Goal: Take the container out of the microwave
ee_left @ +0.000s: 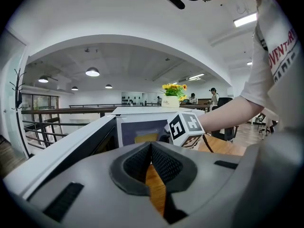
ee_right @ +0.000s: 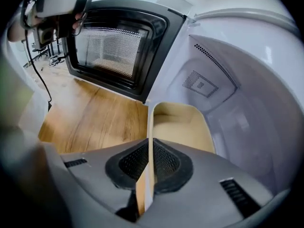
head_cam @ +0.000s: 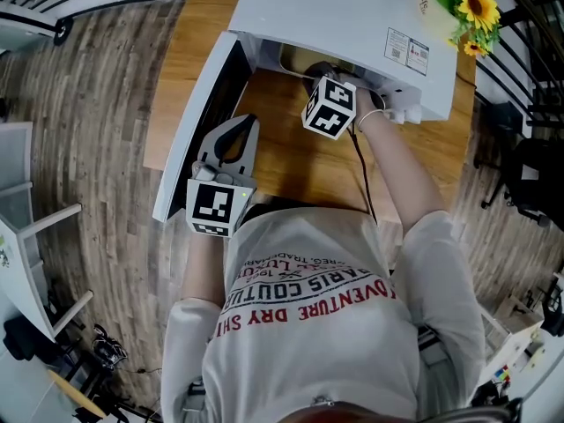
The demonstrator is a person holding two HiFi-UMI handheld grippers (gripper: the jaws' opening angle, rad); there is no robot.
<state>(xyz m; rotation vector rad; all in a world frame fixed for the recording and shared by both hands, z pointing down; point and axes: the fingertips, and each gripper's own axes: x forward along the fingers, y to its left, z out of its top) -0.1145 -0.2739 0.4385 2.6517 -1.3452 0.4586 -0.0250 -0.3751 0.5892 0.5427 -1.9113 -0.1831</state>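
A cream container (ee_right: 183,127) sits in the white microwave (head_cam: 335,7), whose door (head_cam: 198,122) hangs open to the left. My right gripper (ee_right: 150,151) reaches into the cavity, shut on the container's near wall, which stands upright between the pads. In the head view that gripper's marker cube (head_cam: 330,107) sits at the cavity mouth and its jaws are hidden inside. My left gripper (head_cam: 240,129) hovers by the door's inner face above the wooden table (head_cam: 291,161); its pads meet with nothing between them. From the left gripper view (ee_left: 151,146) the container (ee_left: 145,137) shows as a yellow patch in the cavity.
A vase of yellow flowers (head_cam: 471,7) stands on the microwave's far right corner. The table's front edge lies against the person's shirt (head_cam: 308,298). Wooden floor (head_cam: 97,104) and a railing lie to the left; a cable (head_cam: 361,161) trails from the right gripper.
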